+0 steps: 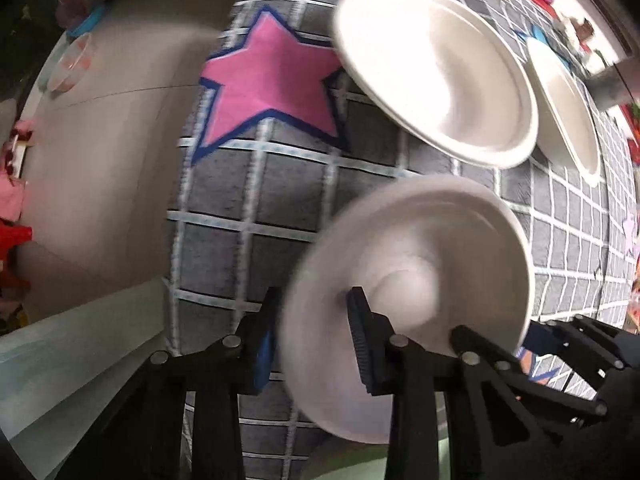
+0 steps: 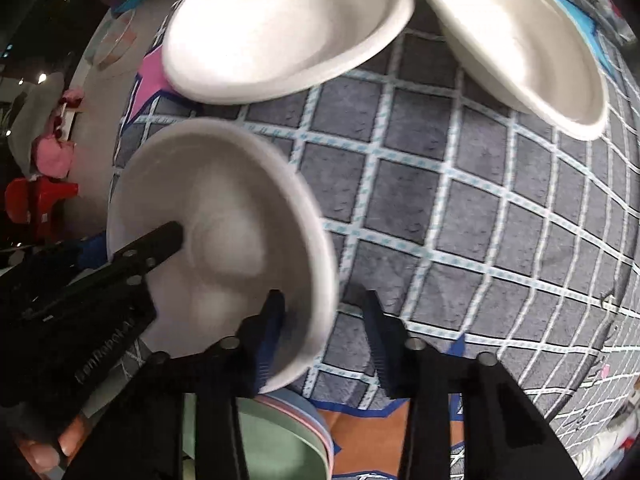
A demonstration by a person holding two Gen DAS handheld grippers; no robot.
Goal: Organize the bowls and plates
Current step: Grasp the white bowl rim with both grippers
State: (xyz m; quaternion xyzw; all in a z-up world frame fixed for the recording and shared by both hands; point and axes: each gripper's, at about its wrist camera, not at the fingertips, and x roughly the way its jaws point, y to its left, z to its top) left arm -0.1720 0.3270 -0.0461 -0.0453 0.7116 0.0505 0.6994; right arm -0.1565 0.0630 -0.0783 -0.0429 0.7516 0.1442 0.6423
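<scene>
two grippers meet on one white bowl [image 1: 408, 280], nearest of all. the left gripper [image 1: 316, 304] has one finger inside the bowl and the other hard against the outside, the rim pinched between them at the bowl's 8 o'clock edge, so it looks clamped on, though the blur leaves some doubt. the right gripper [image 2: 324, 300] straddles the rim on the opposite side: one finger dips inside, the other stands clear of the wall with rug showing in the gap, so its jaws are parted and hold nothing. the bowl sits tilted, its mouth turned up toward both cameras.

under the bowl's near edge, at 6 o'clock in the right wrist view, lies a stack of plates [image 2: 280, 440], green on top, beside an orange star [image 2: 360, 436] sewn on the grey checked rug [image 1: 280, 200].

further out on the rug, at 12 o'clock, rests a second white bowl [image 2: 280, 28], overlapping a pink star [image 1: 268, 80]. a third white bowl [image 2: 516, 48] lies just beside it at 1 o'clock.
</scene>
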